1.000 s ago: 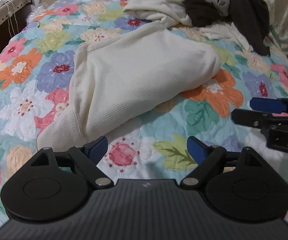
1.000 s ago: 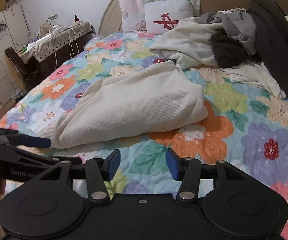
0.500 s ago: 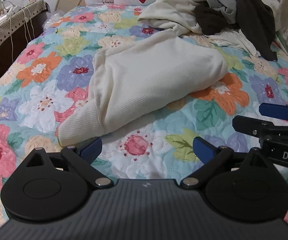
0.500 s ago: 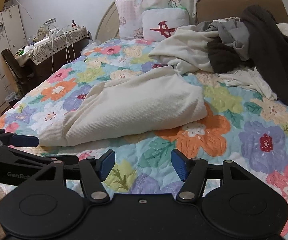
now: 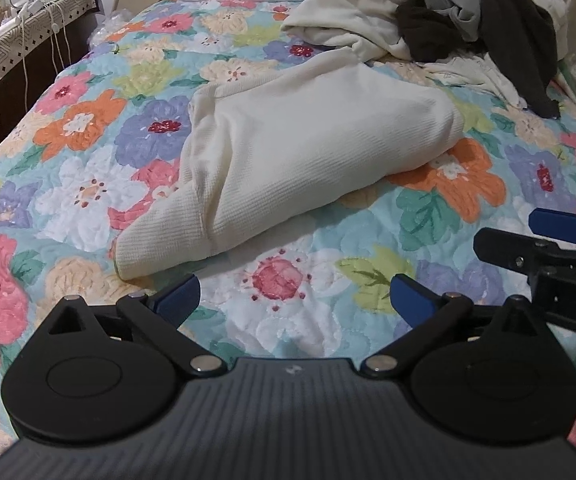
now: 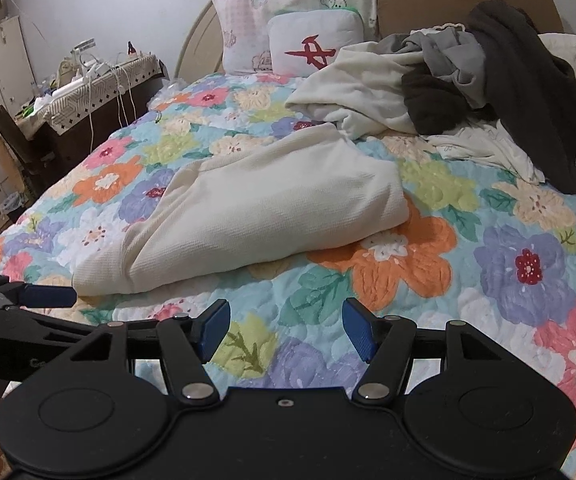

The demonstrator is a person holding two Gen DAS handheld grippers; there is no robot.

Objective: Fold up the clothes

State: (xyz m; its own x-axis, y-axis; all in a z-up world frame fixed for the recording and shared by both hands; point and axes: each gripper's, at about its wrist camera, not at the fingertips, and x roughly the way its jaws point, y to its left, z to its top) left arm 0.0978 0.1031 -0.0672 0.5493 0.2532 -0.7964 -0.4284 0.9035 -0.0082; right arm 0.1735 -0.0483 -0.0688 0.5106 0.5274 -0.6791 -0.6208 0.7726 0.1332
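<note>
A cream waffle-knit garment (image 5: 308, 152) (image 6: 256, 216) lies folded over in a long bundle across the floral quilt (image 5: 88, 208) (image 6: 528, 264). My left gripper (image 5: 294, 294) hovers just short of the bundle's near corner; its jaws are opening, with nothing between them. My right gripper (image 6: 287, 320) stands open and empty over bare quilt, to the right of the bundle's near end. Each gripper shows at the edge of the other's view: the right gripper (image 5: 560, 236) and the left gripper (image 6: 48, 296).
A heap of cream, grey and dark clothes (image 5: 468, 12) (image 6: 488, 80) lies at the far right of the bed. Pillows (image 6: 312, 44) lean on the headboard. A cluttered side table (image 6: 100, 80) with dangling cords stands left of the bed.
The left gripper's jaws have spread wider. Both views have drawn back a little, so the cream bundle sits farther off and more of the pillows shows.
</note>
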